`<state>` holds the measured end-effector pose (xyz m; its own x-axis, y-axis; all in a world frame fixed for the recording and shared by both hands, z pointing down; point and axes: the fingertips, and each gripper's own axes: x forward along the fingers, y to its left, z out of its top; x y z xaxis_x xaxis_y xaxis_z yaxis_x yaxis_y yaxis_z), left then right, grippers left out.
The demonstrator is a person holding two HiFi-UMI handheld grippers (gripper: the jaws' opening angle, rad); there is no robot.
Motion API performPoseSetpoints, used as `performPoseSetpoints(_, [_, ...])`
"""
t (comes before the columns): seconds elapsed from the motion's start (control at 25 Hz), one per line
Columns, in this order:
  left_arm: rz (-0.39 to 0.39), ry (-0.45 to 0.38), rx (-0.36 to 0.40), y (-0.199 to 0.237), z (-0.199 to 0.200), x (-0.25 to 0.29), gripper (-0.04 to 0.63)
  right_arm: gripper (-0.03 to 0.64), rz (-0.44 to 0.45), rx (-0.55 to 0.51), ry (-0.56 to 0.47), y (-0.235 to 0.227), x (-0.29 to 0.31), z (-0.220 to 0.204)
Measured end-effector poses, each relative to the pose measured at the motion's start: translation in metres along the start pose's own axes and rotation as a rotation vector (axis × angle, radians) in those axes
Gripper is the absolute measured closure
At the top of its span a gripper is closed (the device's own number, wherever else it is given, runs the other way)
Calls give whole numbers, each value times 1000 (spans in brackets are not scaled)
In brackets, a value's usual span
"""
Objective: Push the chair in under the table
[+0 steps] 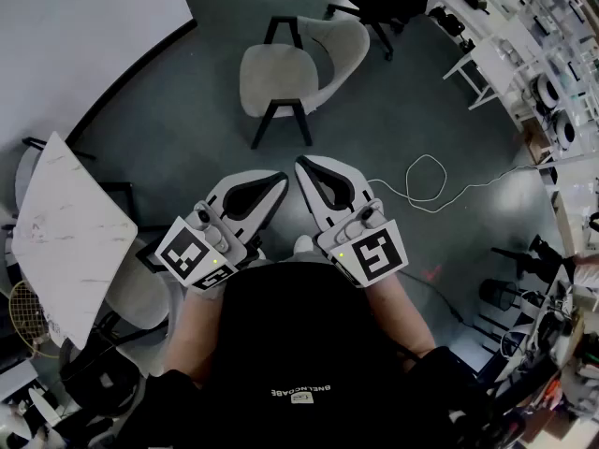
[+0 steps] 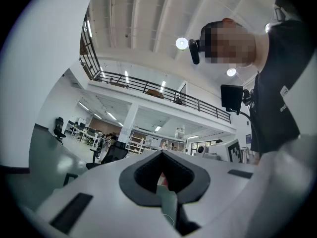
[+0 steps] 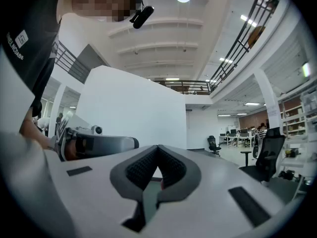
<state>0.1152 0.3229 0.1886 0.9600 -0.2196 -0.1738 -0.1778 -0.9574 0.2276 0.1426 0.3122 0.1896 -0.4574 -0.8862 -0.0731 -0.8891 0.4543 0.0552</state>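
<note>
Nearest, the left gripper (image 1: 279, 180) and right gripper (image 1: 303, 166) meet tip to tip before the person's chest, each with its jaws pressed together on nothing. The marble table (image 1: 65, 223) lies at the left. The chair (image 1: 277, 78) stands farther ahead on open floor, well apart from it. An off-centre shove on its rounded back would likely swing it, and a leg could catch the table's base. Its seat faces picture-left with the backrest at right, so front-to-back runs across the view.
</note>
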Motion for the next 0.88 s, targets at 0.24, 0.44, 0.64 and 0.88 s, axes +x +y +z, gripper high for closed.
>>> performPoseSetpoints(0.24, [64,17,7,3,-5,7,591,606,8,15,22,-7,-10,-6])
performPoseSetpoints(0.44, [92,6,-19,1,-8,13,591,606,15,26,18,-11,-14,-6])
performPoseSetpoints(0.64, [81,48,13,-4,-17,24,591,606,20,34,20,-17,-17,-9])
performPoseSetpoints(0.88, [86,76,122,-14,-28,46,591,604,33,73,16,-35,-35,-16])
